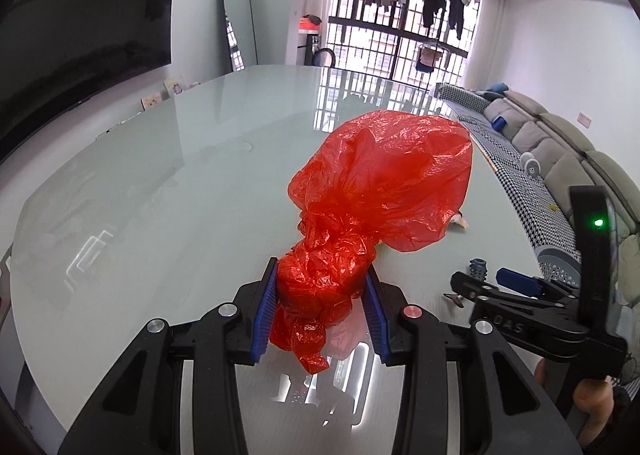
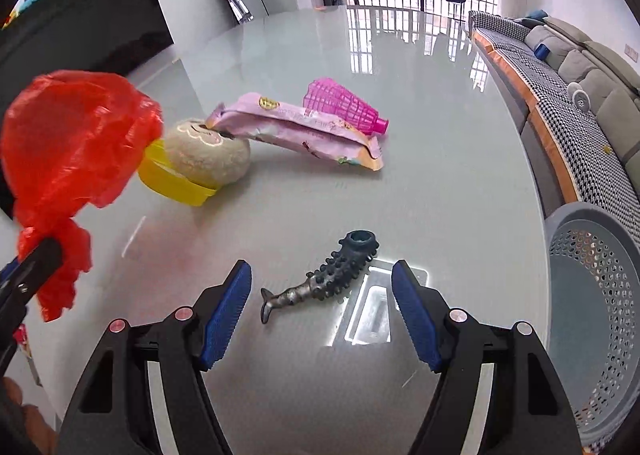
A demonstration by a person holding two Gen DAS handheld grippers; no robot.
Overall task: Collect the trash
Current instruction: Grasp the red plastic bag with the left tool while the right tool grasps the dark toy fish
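Observation:
My left gripper (image 1: 320, 295) is shut on the bunched neck of a red plastic bag (image 1: 384, 183), whose puffed body hangs out ahead over the glass table (image 1: 180, 195). The same red plastic bag (image 2: 72, 143) shows at the left of the right wrist view. My right gripper (image 2: 322, 299) stands open just above the table, with a dark spiky fish-shaped piece (image 2: 324, 279) lying between its fingers, untouched. Beyond it lie a pink wrapper (image 2: 304, 131), a pink mesh piece (image 2: 344, 105), a beige ball (image 2: 208, 155) and a yellow lid (image 2: 172, 179).
A grey perforated basket (image 2: 592, 295) stands off the table's right edge. A sofa with a checked cover (image 2: 560, 95) runs along the right. A dark TV screen (image 1: 80, 35) and a mirror (image 1: 240, 23) are at the left wall, barred windows at the back.

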